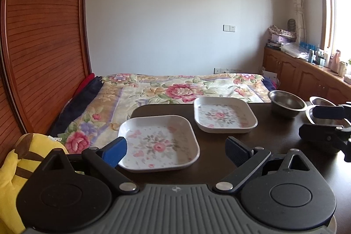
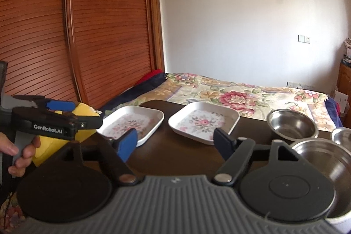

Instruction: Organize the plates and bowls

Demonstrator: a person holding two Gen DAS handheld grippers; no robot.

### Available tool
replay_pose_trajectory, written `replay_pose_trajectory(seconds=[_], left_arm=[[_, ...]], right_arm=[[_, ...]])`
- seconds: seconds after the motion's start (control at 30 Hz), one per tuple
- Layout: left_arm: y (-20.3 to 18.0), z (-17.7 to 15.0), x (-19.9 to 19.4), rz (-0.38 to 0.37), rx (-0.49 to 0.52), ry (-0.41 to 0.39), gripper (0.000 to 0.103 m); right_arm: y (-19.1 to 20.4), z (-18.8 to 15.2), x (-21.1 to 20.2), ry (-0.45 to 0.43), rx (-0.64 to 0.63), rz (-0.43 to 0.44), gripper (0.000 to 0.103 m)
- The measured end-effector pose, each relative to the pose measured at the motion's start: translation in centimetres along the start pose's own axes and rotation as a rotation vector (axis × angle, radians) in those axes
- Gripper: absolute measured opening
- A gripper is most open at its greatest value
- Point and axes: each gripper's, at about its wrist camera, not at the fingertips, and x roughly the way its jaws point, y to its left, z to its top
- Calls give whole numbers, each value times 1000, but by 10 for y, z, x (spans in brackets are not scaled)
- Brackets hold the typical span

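Where the dark worktop (image 1: 219, 150) meets the flowered bed (image 1: 175, 87), two square white plates sit side by side, each with raised edges and a pink rose pattern across its floor. Farthest left, the near plate (image 1: 159, 144) lies just ahead of the left claw (image 1: 175, 151), whose blue-padded fingers (image 1: 115, 151) are spread wide with nothing between them. Next comes the far plate (image 1: 224, 114), a little apart and closer to the bed. Further right stand three round steel bowls: a small bowl (image 2: 291, 126) near the bed edge, another bowl (image 2: 342, 135) half cut off, and a large bowl (image 2: 324, 170) nearest. The right claw (image 2: 175, 144) hovers low over the wood, likewise parted and empty. A yellow plush toy (image 1: 13, 170) sits at the far left.
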Motion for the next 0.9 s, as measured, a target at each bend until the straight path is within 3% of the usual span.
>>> replay_pose_trajectory(seconds=[0.63, 0.9], left_arm=[[60, 14, 66, -4, -12, 71, 101], [84, 14, 97, -27, -13, 128, 89]], right_arm=[[29, 16, 89, 172, -35, 89, 83], [33, 18, 127, 265, -16, 111, 57]])
